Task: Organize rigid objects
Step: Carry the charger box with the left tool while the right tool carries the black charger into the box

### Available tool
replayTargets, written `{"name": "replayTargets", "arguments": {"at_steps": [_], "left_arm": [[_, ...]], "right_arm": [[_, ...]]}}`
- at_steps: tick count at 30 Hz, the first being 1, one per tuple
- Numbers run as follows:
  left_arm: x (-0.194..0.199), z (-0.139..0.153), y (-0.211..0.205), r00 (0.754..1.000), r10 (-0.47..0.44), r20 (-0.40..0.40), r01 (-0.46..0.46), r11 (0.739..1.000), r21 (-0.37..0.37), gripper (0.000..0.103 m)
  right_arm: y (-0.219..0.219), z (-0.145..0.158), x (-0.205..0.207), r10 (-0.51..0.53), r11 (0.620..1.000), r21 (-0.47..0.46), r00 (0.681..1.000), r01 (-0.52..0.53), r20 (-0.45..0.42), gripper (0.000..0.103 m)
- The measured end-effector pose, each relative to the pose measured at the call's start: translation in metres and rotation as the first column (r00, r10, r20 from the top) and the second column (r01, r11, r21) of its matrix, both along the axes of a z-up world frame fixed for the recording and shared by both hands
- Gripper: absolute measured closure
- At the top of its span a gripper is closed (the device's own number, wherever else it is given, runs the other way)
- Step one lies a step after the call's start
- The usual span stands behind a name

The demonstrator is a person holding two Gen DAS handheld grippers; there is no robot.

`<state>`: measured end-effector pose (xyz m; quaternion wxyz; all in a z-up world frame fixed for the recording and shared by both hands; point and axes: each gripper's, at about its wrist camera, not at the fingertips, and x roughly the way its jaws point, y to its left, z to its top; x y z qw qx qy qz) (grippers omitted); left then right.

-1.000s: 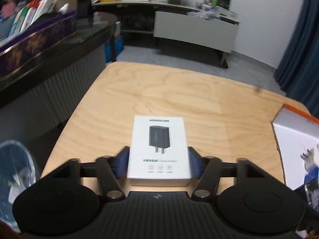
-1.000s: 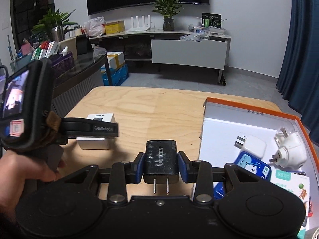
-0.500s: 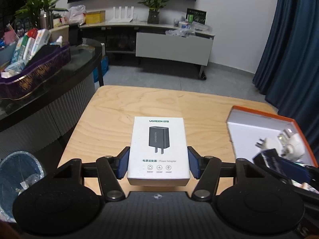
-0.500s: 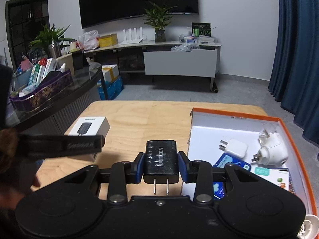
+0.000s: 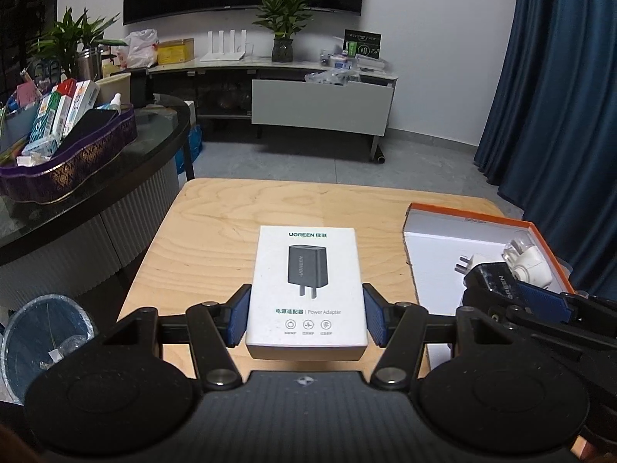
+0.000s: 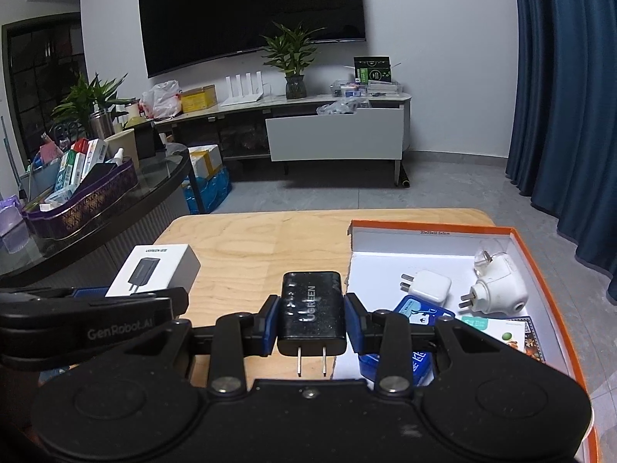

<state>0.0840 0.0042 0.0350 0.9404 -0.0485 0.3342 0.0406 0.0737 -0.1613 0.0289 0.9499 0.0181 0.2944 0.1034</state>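
Note:
My left gripper (image 5: 306, 318) is shut on a white adapter box (image 5: 306, 285), printed with a black plug, held above the wooden table (image 5: 231, 223). In the right wrist view that box (image 6: 154, 268) shows at the left between the left gripper's fingers (image 6: 92, 293). The right gripper (image 6: 311, 318) is shut on a black power adapter (image 6: 311, 308), prongs pointing back at the camera, above the table beside the orange-rimmed white tray (image 6: 536, 254). From the left wrist view the same adapter (image 5: 493, 281) hangs over the tray (image 5: 432, 247).
The tray holds a white cube plug (image 6: 428, 284), a round white plug adapter (image 6: 497, 287), a blue packet (image 6: 420, 312) and a printed card (image 6: 516, 337). A dark glass counter with a purple basket (image 5: 69, 162) stands left; a blue bin (image 5: 42, 332) sits on the floor.
Both grippers have risen with their loads. The left one with the box has swung so that the tray and the right gripper come into its view at the right.

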Motion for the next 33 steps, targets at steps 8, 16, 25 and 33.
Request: {"name": "replayTargets", "arguments": {"at_steps": [8, 16, 25, 33], "left_arm": [[-0.007, 0.004, -0.005, 1.0, -0.021, 0.015, 0.021, 1.0, 0.002, 0.044], [-0.007, 0.004, -0.014, 0.998, -0.053, 0.02, 0.052, 0.999, 0.005, 0.044], [-0.004, 0.002, -0.031, 0.995, -0.102, 0.024, 0.102, 0.995, 0.009, 0.044], [-0.001, 0.0, -0.05, 0.988, -0.155, 0.025, 0.155, 0.988, 0.007, 0.044]], "right_arm": [[-0.005, 0.005, -0.006, -0.006, 1.0, 0.005, 1.0, 0.006, 0.011, 0.059], [-0.013, 0.006, -0.01, -0.024, 1.0, 0.003, 1.0, 0.024, 0.012, 0.059], [-0.033, 0.008, -0.011, -0.07, 0.998, -0.002, 0.997, 0.07, 0.013, 0.059], [-0.058, 0.009, -0.013, -0.123, 0.992, -0.004, 0.992, 0.123, 0.011, 0.059]]}}
